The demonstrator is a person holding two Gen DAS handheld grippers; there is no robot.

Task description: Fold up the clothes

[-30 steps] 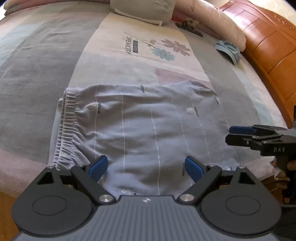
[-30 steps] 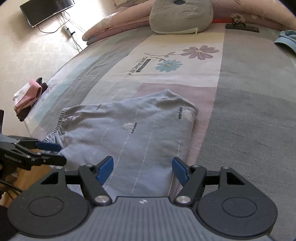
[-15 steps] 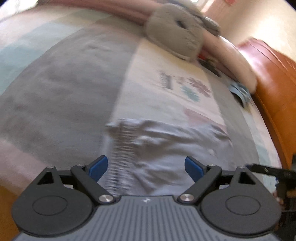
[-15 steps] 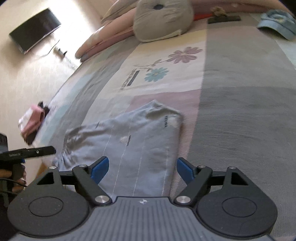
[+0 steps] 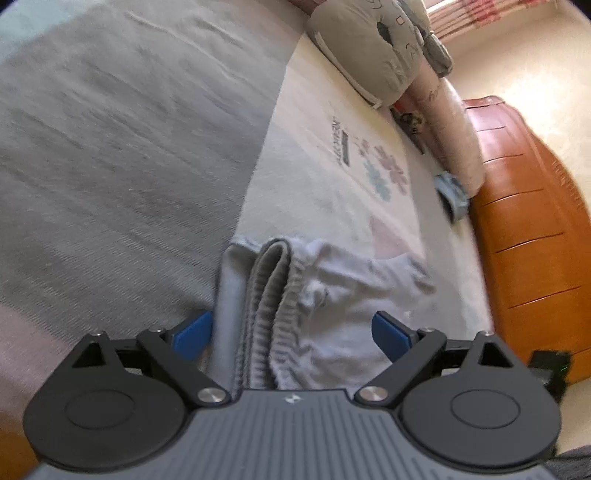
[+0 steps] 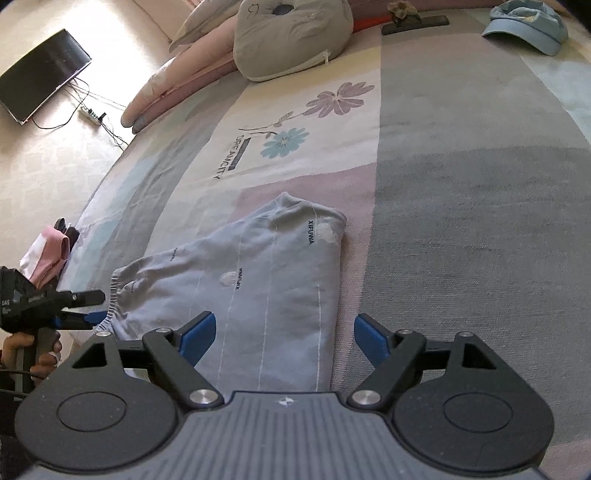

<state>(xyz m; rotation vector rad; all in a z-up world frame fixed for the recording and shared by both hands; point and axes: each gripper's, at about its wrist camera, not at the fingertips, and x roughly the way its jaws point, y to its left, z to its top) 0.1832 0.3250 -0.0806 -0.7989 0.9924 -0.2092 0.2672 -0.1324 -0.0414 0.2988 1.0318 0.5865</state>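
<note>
— Where do your grippers stand?

— My right gripper (image 6: 284, 332), low centre of its frame, has its blue pads spread wide over the hem end of the grey shorts (image 6: 258, 280), pressing nothing. My left gripper (image 5: 291, 330) is likewise spread, the elastic waistband (image 5: 266, 302) lying between its pads, ungripped.

— And around them?

— The shorts lie flat mid-frame on the patchwork bedspread (image 6: 461, 184). A grey pillow (image 6: 291, 37) sits top centre, a blue cap (image 6: 528, 26) upper right, folded pink clothes (image 6: 46, 254) at left.
</note>
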